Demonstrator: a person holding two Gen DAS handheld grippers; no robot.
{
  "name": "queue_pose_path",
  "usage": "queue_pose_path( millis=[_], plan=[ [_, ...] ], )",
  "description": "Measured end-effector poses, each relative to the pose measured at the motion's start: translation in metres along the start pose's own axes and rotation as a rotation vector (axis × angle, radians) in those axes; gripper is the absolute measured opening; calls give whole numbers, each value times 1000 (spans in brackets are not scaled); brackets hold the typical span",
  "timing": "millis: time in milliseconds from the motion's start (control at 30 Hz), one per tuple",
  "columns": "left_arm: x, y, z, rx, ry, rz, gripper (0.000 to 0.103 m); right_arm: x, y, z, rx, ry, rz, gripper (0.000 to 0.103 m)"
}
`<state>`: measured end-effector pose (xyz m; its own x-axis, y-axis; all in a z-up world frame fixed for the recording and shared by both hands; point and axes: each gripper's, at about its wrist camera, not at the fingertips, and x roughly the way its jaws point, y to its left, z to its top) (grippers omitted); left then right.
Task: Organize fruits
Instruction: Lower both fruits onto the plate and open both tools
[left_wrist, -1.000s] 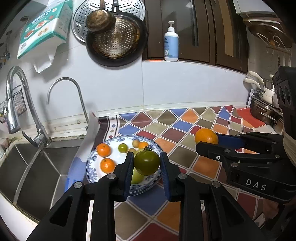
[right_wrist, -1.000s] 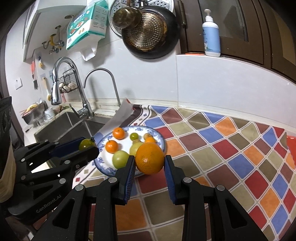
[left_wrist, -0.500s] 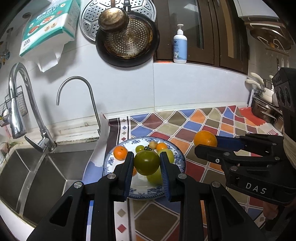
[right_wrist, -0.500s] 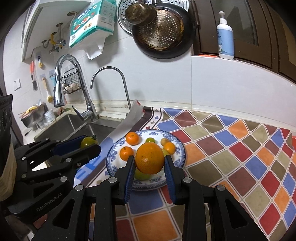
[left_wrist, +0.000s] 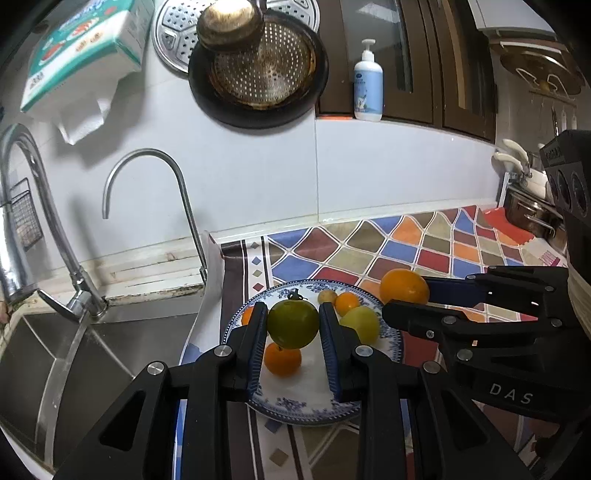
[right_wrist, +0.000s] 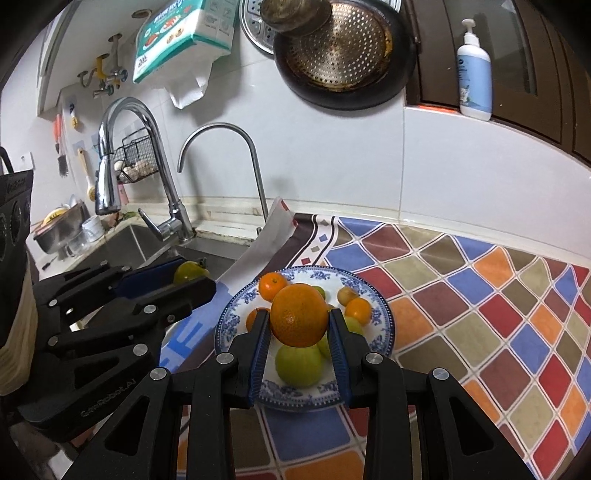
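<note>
My left gripper (left_wrist: 293, 325) is shut on a green tomato (left_wrist: 293, 323) and holds it above the blue-patterned plate (left_wrist: 306, 410). My right gripper (right_wrist: 299, 321) is shut on a large orange (right_wrist: 299, 314), also above the plate (right_wrist: 384, 325). On the plate lie small oranges (left_wrist: 282, 359), a pale green fruit (left_wrist: 361, 322) and a small yellow fruit (left_wrist: 327, 296). In the left wrist view the right gripper (left_wrist: 404, 291) holds the orange (left_wrist: 404, 286) over the plate's right rim. In the right wrist view the left gripper (right_wrist: 188, 275) holds the tomato (right_wrist: 189, 271) left of the plate.
A steel sink (left_wrist: 74, 354) with two taps (left_wrist: 184, 206) lies left of the plate. The counter wears a colourful diamond-pattern mat (right_wrist: 480, 314). A pan (left_wrist: 258, 66), a tissue pack (left_wrist: 85, 55) and a soap bottle (left_wrist: 367, 88) are on the wall behind.
Both grippers have moved forward and left over the plate, still holding their fruit. The plate now sits directly under both sets of fingers.
</note>
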<state>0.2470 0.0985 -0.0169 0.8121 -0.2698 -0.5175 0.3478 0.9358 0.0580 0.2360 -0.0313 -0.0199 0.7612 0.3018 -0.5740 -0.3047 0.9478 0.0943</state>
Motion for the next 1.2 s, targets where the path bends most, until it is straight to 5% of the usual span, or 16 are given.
queue_pose_path(
  millis=[767, 1200],
  plan=[
    [102, 25, -9, 81, 127, -100, 29, 85, -7, 2, 10, 142, -42, 32],
    [89, 31, -6, 50, 98, -53, 43, 81, -10, 4, 24, 129, -76, 41]
  ],
)
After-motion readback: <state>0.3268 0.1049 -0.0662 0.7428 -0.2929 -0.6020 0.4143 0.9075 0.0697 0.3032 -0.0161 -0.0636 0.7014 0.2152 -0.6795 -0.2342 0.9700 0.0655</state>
